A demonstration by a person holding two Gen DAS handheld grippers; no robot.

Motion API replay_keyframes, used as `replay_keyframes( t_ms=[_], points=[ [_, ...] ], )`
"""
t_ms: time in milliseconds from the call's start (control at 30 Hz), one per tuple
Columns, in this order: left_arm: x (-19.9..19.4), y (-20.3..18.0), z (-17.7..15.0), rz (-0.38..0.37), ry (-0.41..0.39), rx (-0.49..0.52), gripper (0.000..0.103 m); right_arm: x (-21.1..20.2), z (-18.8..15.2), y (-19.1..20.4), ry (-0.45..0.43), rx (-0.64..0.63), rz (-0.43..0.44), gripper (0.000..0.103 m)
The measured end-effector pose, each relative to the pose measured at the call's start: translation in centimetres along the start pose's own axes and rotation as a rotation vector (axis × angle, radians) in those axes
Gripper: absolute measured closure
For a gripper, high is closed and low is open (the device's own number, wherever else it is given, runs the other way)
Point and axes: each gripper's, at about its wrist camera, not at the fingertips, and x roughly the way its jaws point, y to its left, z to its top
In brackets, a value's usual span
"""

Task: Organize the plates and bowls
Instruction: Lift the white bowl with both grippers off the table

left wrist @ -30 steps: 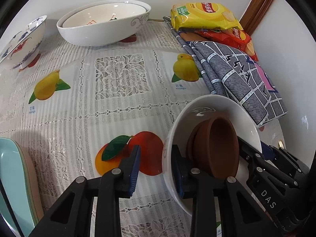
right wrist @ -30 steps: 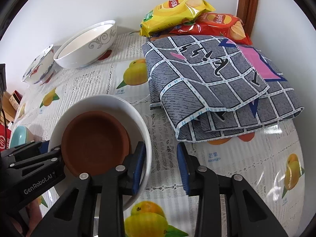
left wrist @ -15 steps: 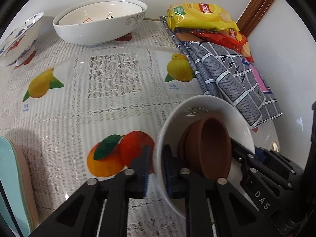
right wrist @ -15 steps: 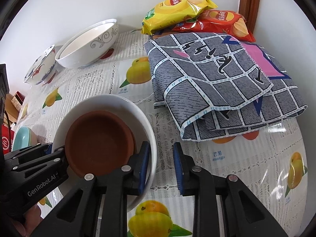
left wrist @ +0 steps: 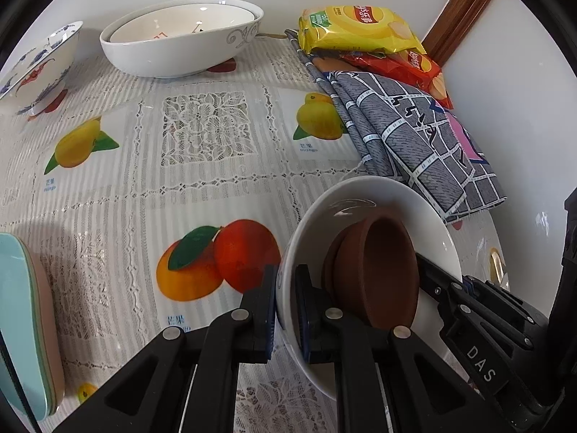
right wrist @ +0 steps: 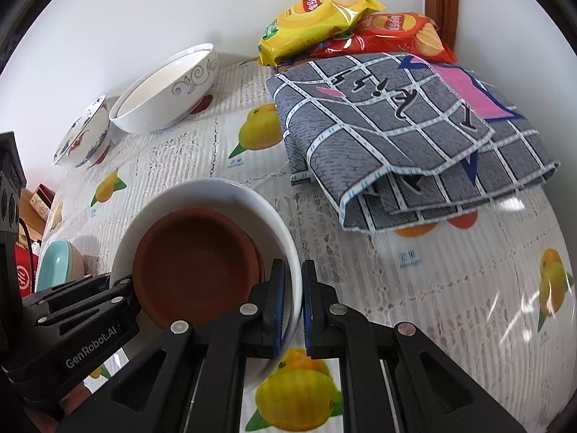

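Observation:
A white bowl [left wrist: 378,198] [right wrist: 216,191] holds two nested brown bowls [left wrist: 378,270] [right wrist: 194,263]. My left gripper [left wrist: 286,310] is shut on the white bowl's left rim. My right gripper [right wrist: 292,303] is shut on its right rim. The bowl is held tilted just above the fruit-print tablecloth [left wrist: 202,133]. Two nested large white bowls [left wrist: 180,43] [right wrist: 166,90] stand at the back. A blue-and-red patterned bowl [left wrist: 39,65] [right wrist: 83,137] stands at the back left. A stack of teal and pink bowls [left wrist: 25,317] [right wrist: 57,263] lies at the near left.
A folded grey checked cloth [left wrist: 407,137] [right wrist: 407,126] lies at the right. Yellow [left wrist: 357,29] [right wrist: 317,11] and red [right wrist: 393,32] chip bags lie behind it by the wall. A brown door frame [right wrist: 440,7] stands in the corner.
Both grippers have closed from open onto the white bowl's opposite rims. The bowl has tilted and risen slightly off the cloth.

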Motion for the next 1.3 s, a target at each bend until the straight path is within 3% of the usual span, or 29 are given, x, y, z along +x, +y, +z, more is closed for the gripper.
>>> replay_keyframes(
  t_ms=[633, 1300],
  points=[
    [-6.4, -0.3, -1.5, 0.0, -0.074, 0.017, 0.093, -6.7, -1.0, 1.9, -0.084, 0.025, 0.004, 0.094],
    [-11.4, 3.2, -2.9, 0.008, -0.135, -0.01, 0.093, -10.0, -2.0, 7.0, -0.128, -0.024, 0.024, 0.094]
  ],
)
